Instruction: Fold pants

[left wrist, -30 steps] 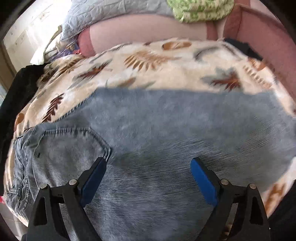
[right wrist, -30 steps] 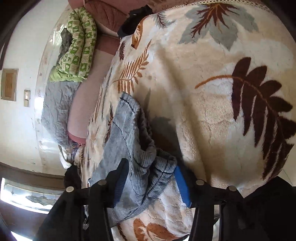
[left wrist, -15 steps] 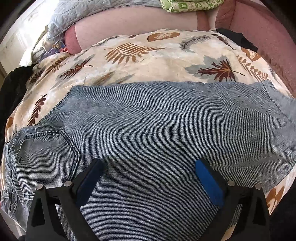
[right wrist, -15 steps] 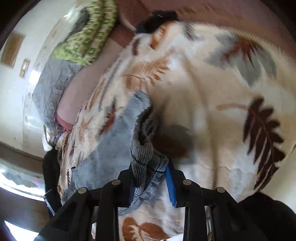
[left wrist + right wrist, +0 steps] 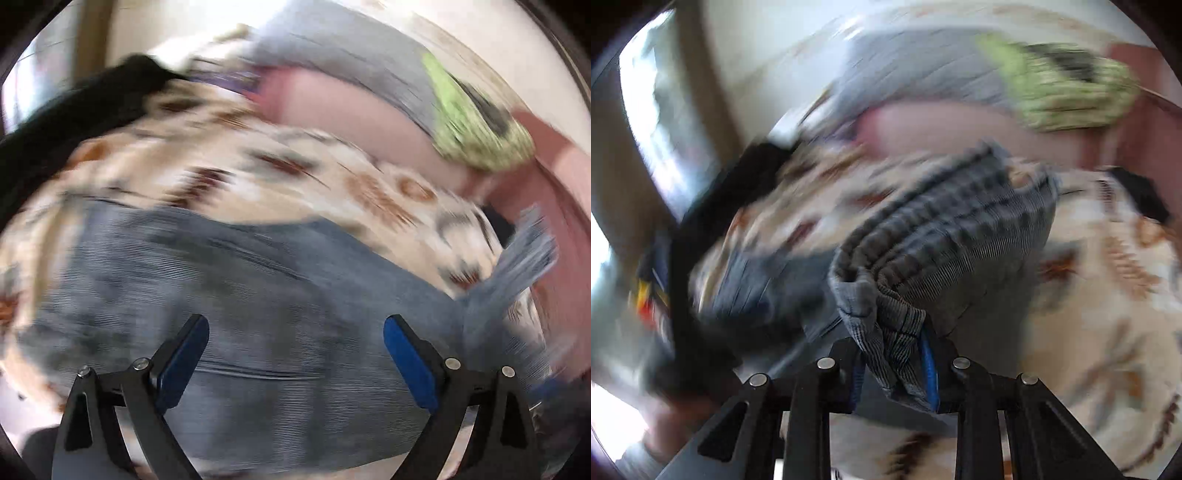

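Pants hem pinched in right gripper; left gripper spread wide above denim (blurred).

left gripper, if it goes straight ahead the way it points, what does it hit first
Most likely the jeans: denim fills the gap between the open jaws of the left gripper, with the leaf-print blanket only beyond it. The picture is motion-blurred, so the depth is uncertain.

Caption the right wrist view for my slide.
Right gripper clamps the bunched hem of the jeans, lifted above the leaf-print blanket.
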The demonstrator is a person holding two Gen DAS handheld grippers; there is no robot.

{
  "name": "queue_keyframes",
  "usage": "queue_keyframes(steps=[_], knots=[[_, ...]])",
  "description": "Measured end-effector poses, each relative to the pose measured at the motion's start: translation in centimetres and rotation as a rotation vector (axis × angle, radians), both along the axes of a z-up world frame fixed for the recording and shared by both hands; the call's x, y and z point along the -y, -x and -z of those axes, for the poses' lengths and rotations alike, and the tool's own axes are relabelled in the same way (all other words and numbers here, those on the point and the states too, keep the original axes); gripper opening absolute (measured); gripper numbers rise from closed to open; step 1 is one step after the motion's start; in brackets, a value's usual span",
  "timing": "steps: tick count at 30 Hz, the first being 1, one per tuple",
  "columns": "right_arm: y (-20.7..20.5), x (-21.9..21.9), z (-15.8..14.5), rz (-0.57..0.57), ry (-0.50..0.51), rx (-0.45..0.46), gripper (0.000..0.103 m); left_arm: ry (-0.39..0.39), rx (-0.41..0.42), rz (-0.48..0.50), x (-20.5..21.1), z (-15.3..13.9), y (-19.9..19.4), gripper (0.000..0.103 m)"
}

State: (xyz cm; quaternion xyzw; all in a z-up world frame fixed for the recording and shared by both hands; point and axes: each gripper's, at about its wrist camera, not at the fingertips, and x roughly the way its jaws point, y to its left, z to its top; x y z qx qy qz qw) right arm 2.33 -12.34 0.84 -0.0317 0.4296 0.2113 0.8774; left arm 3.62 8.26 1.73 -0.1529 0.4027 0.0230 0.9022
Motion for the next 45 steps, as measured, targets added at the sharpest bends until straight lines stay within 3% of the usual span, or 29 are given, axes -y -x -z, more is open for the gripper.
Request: queue_keyframes(steps=[2,3,4,5,6,9,14,16,17,18,19,20,21,24,27,30,32,33,34,37,39,41,42,45], knots=[[-0.6,-3.0,5.5,-0.094,0.054,-0.139,0.048,-0.023,-0.003,-0.042,-2.3,-0.5,1.1,0.096],[-0.4,-3.3,6.7,-0.093,0.059,-0.153,0.051,-0.031,-0.005,-0.043,-2.9,-0.7,1.4,0.096],[0.6,-3.0,6.2,-0.092,0.028,-0.069,0.056,-0.036,-0.004,-0.034,-3.1,-0.8,1.8,0.096],[1.0,-2.5,5.6,-0.109,-0.029,-0.078,0.07,-0.037,-0.003,-0.016,-2.9,-1.0,2.0,0.096],[1.4,-1.4,5.0,-0.099,-0.097,-0.093,0.074,-0.031,-0.002,-0.002,-2.7,-1.1,2.0,0.096],[2.2,2.7,3.5,-0.036,-0.238,-0.1,0.075,0.016,-0.001,0.073,-0.4,-1.6,1.2,0.096],[1.9,12.8,3.7,0.21,-0.54,-0.147,0.08,0.076,0.014,0.241,5.5,-1.8,-0.2,0.096],[0.8,15.5,6.4,0.292,-0.6,-0.274,0.084,0.01,-0.082,0.257,8.0,0.8,-1.6,0.096],[0.0,16.5,8.1,0.308,-0.649,-0.363,0.084,-0.065,-0.168,0.266,9.2,2.9,-2.5,0.096],[-0.1,17.4,8.5,0.305,-0.715,-0.374,0.084,-0.155,-0.282,0.274,10.3,5.6,-3.3,0.095],[-0.3,18.3,8.1,0.303,-0.76,-0.401,0.084,-0.226,-0.265,0.284,11.0,6.8,-3.1,0.096],[-0.6,18.6,7.5,0.297,-0.774,-0.404,0.084,-0.272,-0.205,0.285,11.5,6.1,-2.4,0.096],[-0.9,19.2,6.2,0.285,-0.793,-0.37,0.084,-0.288,-0.209,0.289,11.8,5.5,-2.2,0.096],[-3.5,19.7,3.7,0.246,-0.819,-0.312,0.084,-0.241,-0.104,0.292,12.0,2.1,-1.6,0.096],[-8.0,19.1,3.8,0.241,-0.763,-0.335,0.084,-0.262,-0.048,0.321,12.9,0.8,-1.7,0.096],[-12.5,18.0,5.6,0.238,-0.603,-0.377,0.081,-0.245,-0.133,0.325,12.9,3.2,-2.9,0.096],[-14.6,17.0,7.6,0.219,-0.527,-0.431,0.056,-0.216,-0.19,0.303,12.4,5.2,-3.0,0.096],[-15.5,16.2,8.5,0.207,-0.483,-0.457,0.049,-0.198,-0.221,0.297,12.1,6.1,-3.3,0.096],[-15.5,16.0,9.0,0.2,-0.455,-0.45,0.029,-0.207,-0.193,0.301,12.2,6.2,-3.0,0.096],[-15.1,15.1,7.1,0.183,-0.359,-0.344,0.013,-0.246,-0.171,0.316,12.6,6.2,-2.4,0.096],[-14.2,13.9,5.6,0.177,-0.225,-0.23,0.013,-0.239,-0.158,0.319,12.4,6.3,-2.2,0.096],[-14.8,12.7,7.8,0.17,-0.107,-0.269,0.015,-0.257,-0.145,0.319,12.6,6.3,-1.9,0.096],[-14.8,12.8,8.1,0.178,-0.118,-0.259,0.015,-0.26,-0.145,0.318,12.6,6.3,-1.7,0.096],[-13.5,14.5,6.2,0.225,-0.23,-0.237,0.033,-0.211,-0.14,0.316,12.0,5.4,-2.0,0.096]])
